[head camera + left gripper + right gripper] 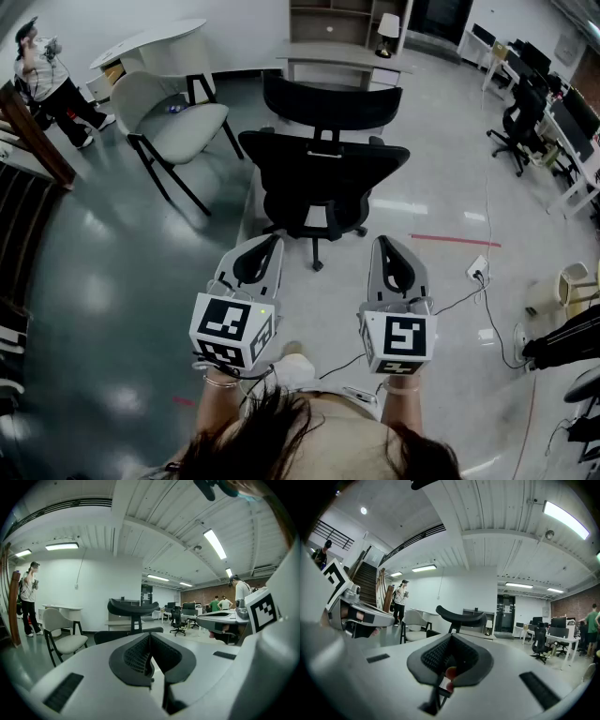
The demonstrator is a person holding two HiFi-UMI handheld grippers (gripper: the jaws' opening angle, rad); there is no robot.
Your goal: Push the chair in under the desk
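Black office chair (pixel 323 178) sits dead ahead of both grippers, backrest toward them, desk (pixel 342 54) beyond it. Left gripper (pixel 265 248) and right gripper (pixel 387 248) have jaws closed on nothing and look equally near, clear of the chair.

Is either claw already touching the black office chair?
No, the left claw and right claw sit short of the black office chair.
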